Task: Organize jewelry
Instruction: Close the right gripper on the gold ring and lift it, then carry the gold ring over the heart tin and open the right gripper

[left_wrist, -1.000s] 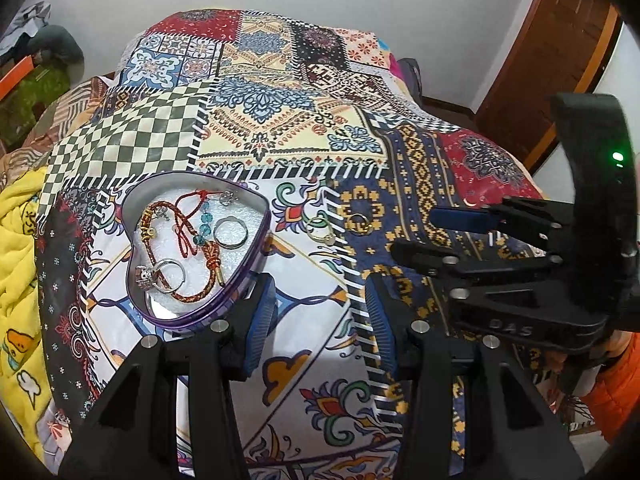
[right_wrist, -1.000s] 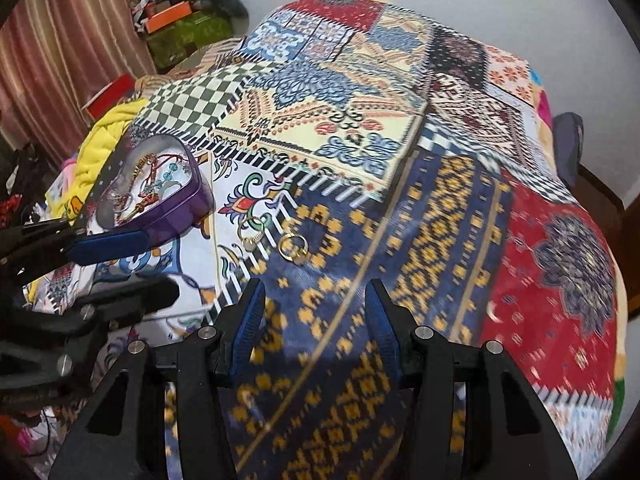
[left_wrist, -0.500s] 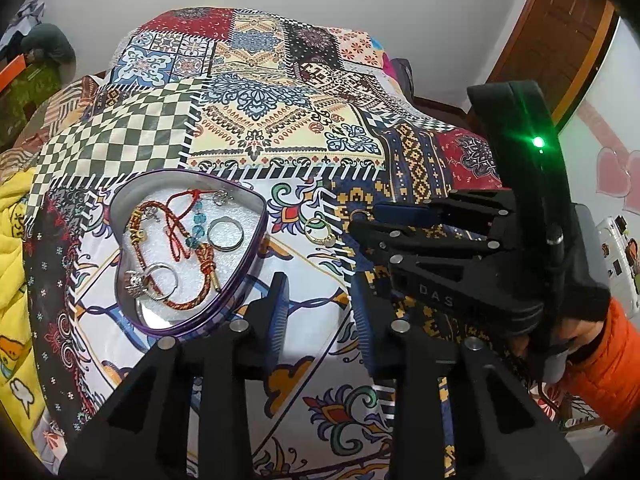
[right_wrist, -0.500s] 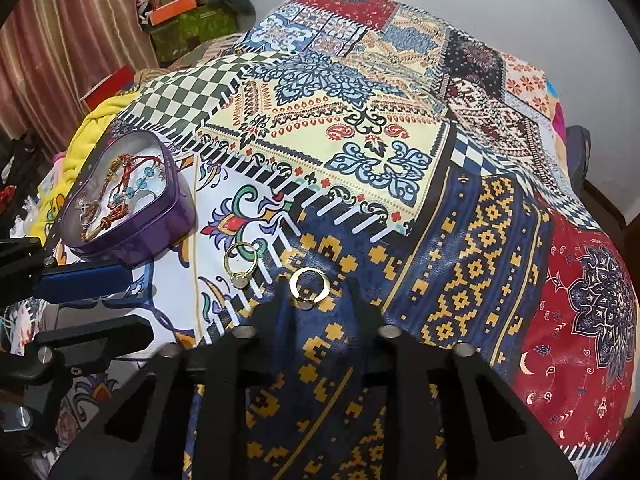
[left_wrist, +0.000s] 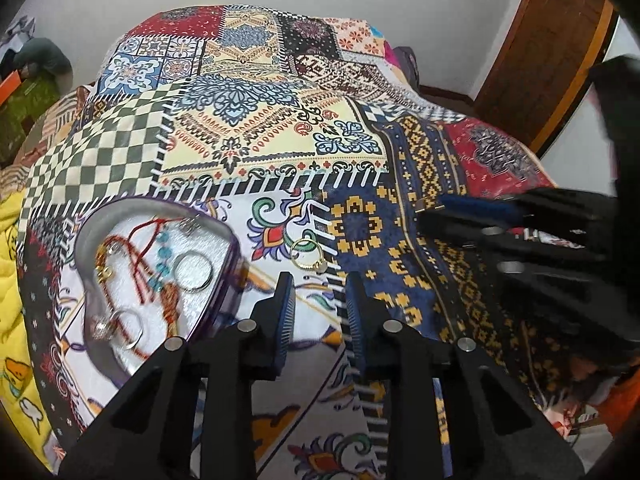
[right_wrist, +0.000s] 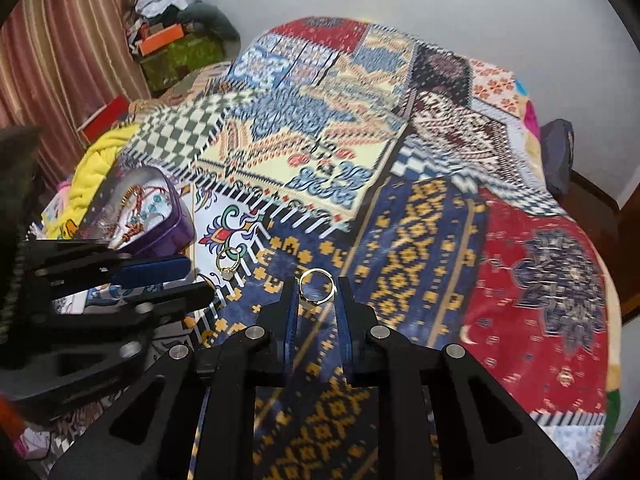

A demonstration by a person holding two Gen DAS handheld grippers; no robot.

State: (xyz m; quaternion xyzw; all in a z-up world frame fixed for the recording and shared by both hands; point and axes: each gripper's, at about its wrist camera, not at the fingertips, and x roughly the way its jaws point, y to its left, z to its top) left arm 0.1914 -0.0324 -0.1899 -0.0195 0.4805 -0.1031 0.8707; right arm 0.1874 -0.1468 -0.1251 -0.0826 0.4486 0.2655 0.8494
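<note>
A gold ring [right_wrist: 317, 286] is pinched between the pads of my right gripper [right_wrist: 316, 294], just above the blue and yellow patch of the quilt. In the left wrist view that gripper [left_wrist: 430, 212] comes in from the right with a gold sliver at its tips. A second gold ring [left_wrist: 306, 254] [right_wrist: 228, 262] lies on the white patch beside a purple heart-shaped tin [left_wrist: 236, 248] [right_wrist: 178, 228]. The tin holds red cord bracelets and silver rings. My left gripper [left_wrist: 320, 304] [right_wrist: 200, 280] hovers open just short of the lying ring, nothing between its fingers.
A patchwork quilt [left_wrist: 280, 136] covers the whole bed. Yellow fabric [left_wrist: 12, 280] bunches at the left edge. A striped curtain [right_wrist: 60, 60] and piled clutter [right_wrist: 176, 40] stand beyond the bed on the left, a wooden door [left_wrist: 540, 52] on the right.
My right gripper closed on the gold ring on the blue patch and now holds it. The left gripper's fingers drew closer together and it shifted towards the other ring.
</note>
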